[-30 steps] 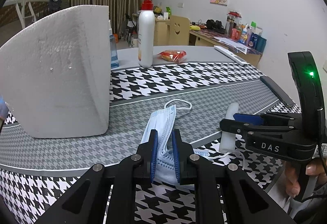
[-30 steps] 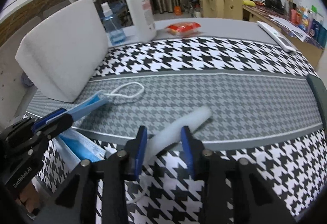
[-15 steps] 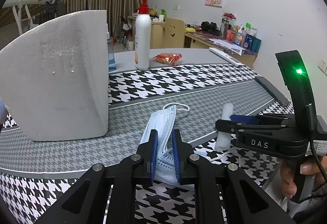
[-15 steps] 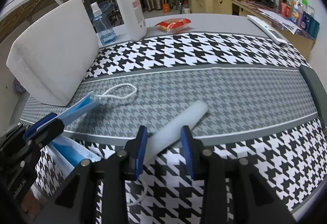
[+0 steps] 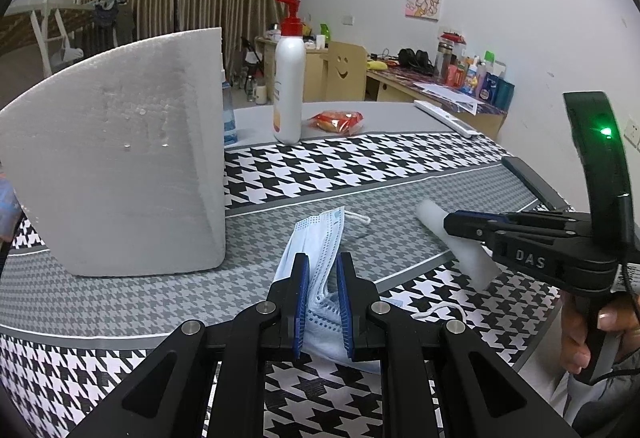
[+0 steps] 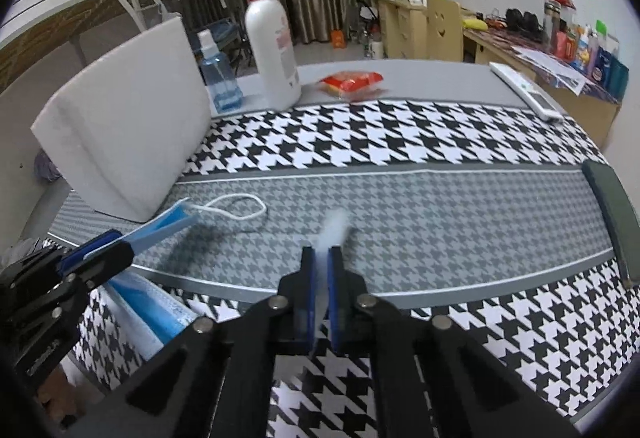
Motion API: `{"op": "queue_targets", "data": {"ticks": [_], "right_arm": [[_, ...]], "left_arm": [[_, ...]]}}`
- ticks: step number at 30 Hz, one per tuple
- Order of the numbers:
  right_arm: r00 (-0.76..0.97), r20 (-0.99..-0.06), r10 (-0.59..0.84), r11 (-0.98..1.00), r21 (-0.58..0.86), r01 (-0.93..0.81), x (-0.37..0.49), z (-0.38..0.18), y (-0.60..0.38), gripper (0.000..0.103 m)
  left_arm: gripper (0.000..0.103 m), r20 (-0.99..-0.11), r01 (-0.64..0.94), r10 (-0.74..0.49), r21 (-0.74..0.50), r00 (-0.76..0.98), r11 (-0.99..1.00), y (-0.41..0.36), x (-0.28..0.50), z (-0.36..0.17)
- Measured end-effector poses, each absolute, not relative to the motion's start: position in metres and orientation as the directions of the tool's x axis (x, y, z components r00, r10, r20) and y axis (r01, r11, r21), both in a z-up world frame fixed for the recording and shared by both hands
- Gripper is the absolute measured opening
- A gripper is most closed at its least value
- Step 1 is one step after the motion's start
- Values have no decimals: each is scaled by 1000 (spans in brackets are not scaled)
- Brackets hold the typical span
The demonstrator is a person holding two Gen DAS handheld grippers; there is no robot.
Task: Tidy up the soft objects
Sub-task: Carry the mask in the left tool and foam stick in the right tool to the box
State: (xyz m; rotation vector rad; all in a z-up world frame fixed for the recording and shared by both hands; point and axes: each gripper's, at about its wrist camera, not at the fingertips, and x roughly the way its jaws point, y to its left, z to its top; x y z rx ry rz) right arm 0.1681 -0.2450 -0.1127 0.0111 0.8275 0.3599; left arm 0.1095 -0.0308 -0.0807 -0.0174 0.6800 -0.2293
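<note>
houndstooth tablecloth [image 6: 400, 142]; left fingers [image 5: 322, 270] pinch mask [image 5: 316, 238], right fingers [image 6: 320, 266] squeeze foam tube [image 6: 334, 226].

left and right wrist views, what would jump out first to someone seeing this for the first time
The left gripper pinches a blue face mask low in the middle, over the houndstooth tablecloth. To its right, the right gripper is clamped on a white foam stick. A big white foam block stands at the left.
</note>
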Motion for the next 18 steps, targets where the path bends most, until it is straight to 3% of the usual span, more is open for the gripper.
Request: {"op": "queue_targets", "data": {"ticks": [18], "right_arm": [[672, -655, 346, 926, 122, -358, 152, -86, -242, 8]], "left_arm": [[15, -574, 203, -205, -69, 792, 977, -30, 102, -62]]}}
